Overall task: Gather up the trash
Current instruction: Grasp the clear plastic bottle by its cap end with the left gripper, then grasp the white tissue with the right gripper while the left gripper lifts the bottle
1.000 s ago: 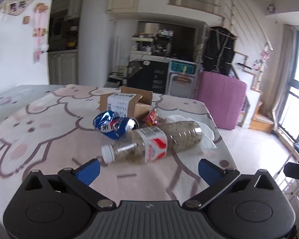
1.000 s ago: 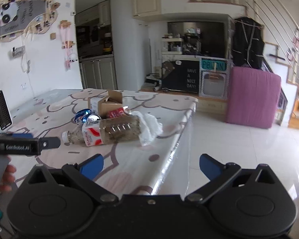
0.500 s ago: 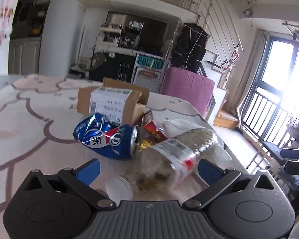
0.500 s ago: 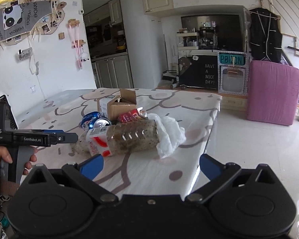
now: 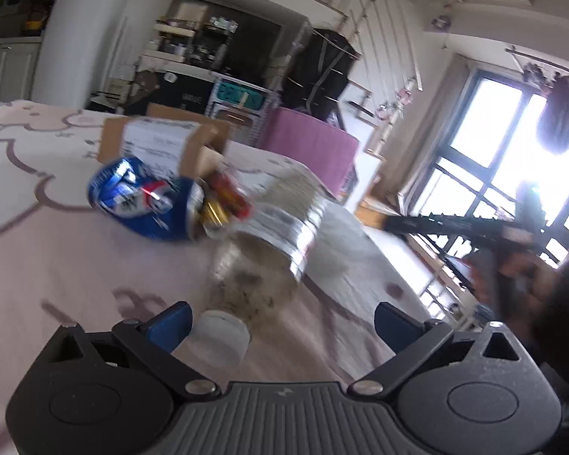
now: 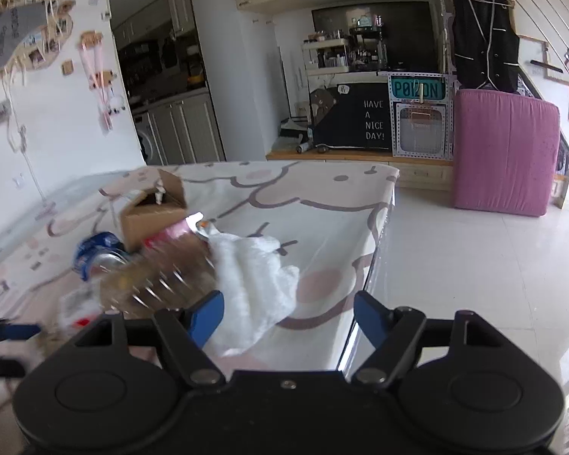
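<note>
1. Both tongs gape empty: left tongs [image 5: 280,320] straddle the plastic bottle's [image 5: 269,242] white cap [image 5: 218,337]; right tongs [image 6: 288,316] sit beside the bottle, over the white bag [image 6: 254,280].
2. Bottle lies on the tabletop [image 5: 38,250], against the blue can [image 5: 144,201]; closing on the round cap, I judge, may roll the bottle off.

Our left gripper [image 5: 282,322] is held low and level, jaws spread wide with a broad gap between the blue fingertips [image 5: 170,322]. Nothing is clamped. Our right gripper [image 6: 289,316] is likewise held low, jaws apart, blue fingertips [image 6: 206,316] gripping nothing. In the left wrist view our right hand [image 5: 519,276] shows blurred at the right edge, wrapped around its gripper's handle.
</note>
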Motion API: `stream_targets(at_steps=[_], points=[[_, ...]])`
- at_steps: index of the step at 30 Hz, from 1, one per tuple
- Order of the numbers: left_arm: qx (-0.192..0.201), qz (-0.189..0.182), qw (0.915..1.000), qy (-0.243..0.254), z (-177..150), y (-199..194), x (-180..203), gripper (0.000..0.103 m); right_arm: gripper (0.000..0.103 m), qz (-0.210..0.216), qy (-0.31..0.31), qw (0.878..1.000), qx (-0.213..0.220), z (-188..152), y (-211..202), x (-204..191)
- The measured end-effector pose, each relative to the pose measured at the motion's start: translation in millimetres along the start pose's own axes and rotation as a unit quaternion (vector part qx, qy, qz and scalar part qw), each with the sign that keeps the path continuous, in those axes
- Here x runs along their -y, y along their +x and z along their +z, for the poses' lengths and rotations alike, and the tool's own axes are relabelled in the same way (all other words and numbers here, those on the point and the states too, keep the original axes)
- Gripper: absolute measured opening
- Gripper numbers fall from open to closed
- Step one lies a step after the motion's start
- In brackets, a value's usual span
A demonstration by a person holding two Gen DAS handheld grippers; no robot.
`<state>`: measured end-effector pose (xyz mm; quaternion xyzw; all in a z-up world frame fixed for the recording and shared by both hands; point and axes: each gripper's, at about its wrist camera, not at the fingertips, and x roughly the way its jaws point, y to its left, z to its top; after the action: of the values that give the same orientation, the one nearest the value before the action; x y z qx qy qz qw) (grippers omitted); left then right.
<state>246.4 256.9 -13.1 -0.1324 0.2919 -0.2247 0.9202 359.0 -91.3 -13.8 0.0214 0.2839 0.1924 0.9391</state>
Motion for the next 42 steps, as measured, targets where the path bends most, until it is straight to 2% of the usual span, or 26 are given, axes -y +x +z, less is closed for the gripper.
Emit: stream_targets(at_steps=[4,7,11,15,17,19,20,22,24,29,37,42], points=[[-0.012,-0.007,0.9999,0.008,-11,-5,18,0.098,0.076,0.008,-0.04,0.999,-0.019,0,22,-4],[-0.01,0.024,0.9996,0.014,-11,-3,28,0.097,0.076,0.032,-0.037,0.998,-0.031,1,34,-7],[-0.006,0.089,0.9954,0.035,-9,8,36,0.087,0.076,0.056,-0.029,0.997,-0.039,3,46,-18],[0.002,0.119,0.9923,0.034,-7,16,34,0.076,0.076,0.036,-0.065,0.996,-0.048,-3,64,-35],[0.006,0.127,0.9915,0.031,-6,17,32,0.069,0.068,0.028,-0.078,0.995,-0.051,-7,69,-41],[0.009,0.139,0.9899,0.028,-6,18,30,0.058,0.044,0.027,-0.084,0.995,-0.049,-10,69,-44],[0.011,0.144,0.9891,0.027,-6,19,30,0.049,0.038,0.027,-0.086,0.995,-0.048,-11,67,-44],[0.01,0.146,0.9889,0.022,-5,18,30,0.048,0.016,0.03,-0.094,0.994,-0.049,-14,61,-46],[0.005,0.153,0.988,0.025,-6,18,34,0.045,0.008,0.031,-0.098,0.993,-0.055,-16,52,-47],[-0.006,0.168,0.9854,0.029,-13,14,51,0.042,0.006,0.041,-0.088,0.993,-0.07,-27,14,-49],[-0.013,0.192,0.9811,0.018,-36,-14,81,0.041,0.005,0.111,-0.081,0.987,-0.089,-67,-70,-59],[-0.025,0.213,0.9765,0.017,-55,-39,103,0.041,0.005,0.138,-0.085,0.98,-0.114,-101,-114,-63]])
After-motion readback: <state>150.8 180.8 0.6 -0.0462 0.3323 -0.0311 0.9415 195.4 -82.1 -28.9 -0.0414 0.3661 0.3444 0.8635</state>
